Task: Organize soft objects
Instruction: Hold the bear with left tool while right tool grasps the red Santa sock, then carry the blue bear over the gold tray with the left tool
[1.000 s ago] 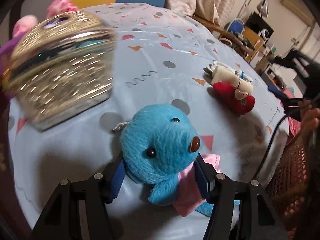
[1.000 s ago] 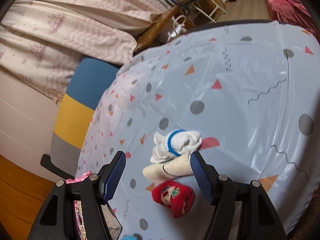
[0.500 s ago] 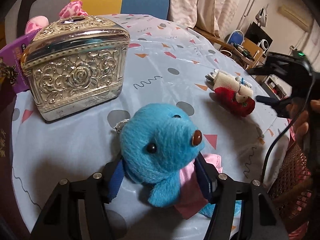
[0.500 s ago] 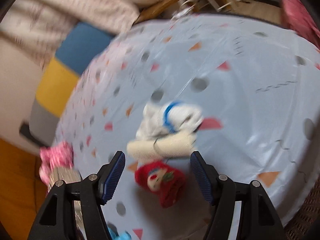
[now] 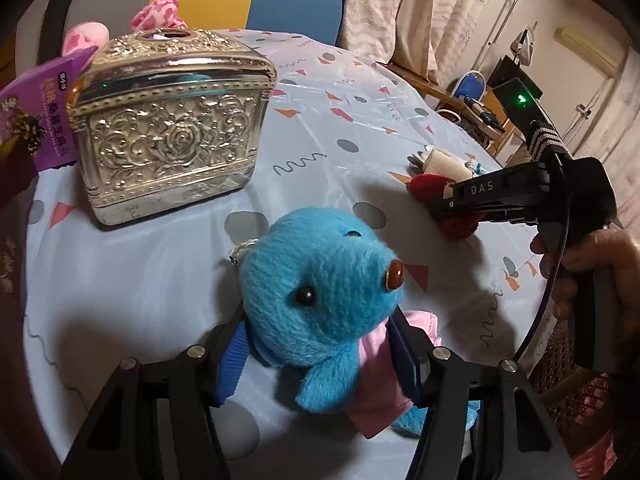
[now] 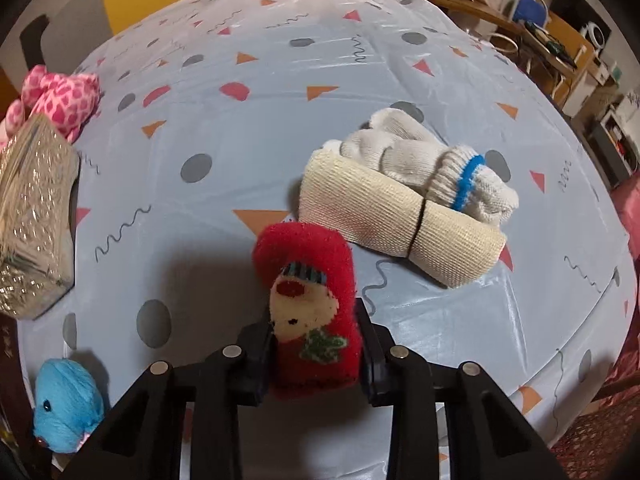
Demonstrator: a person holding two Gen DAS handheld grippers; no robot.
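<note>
1. Left wrist view: left gripper (image 5: pixel 320 354) about half open, jaws closing slightly, clamped on the blue plush toy (image 5: pixel 320 280) at its neck; the toy sits low over the patterned tablecloth (image 5: pixel 160 280). Ornate metal box (image 5: pixel 168 120) beyond, well apart. Right gripper (image 5: pixel 460 200) down on the red sock roll (image 5: pixel 452 224).
2. Right wrist view: right gripper (image 6: pixel 316 354) jaws closing, fairly narrow; pads against both sides of the red sock roll (image 6: pixel 308 300), which lies on the cloth just beside the cream roll (image 6: pixel 400 216) and white sock (image 6: pixel 432 160).
3. Risks (judgement): grip sits on the roll's near end, so fleece could squeeze out or the roll unfurl on lifting. The plush's pink cloth (image 5: pixel 380 380) may snag. The slick cloth could drag.
</note>
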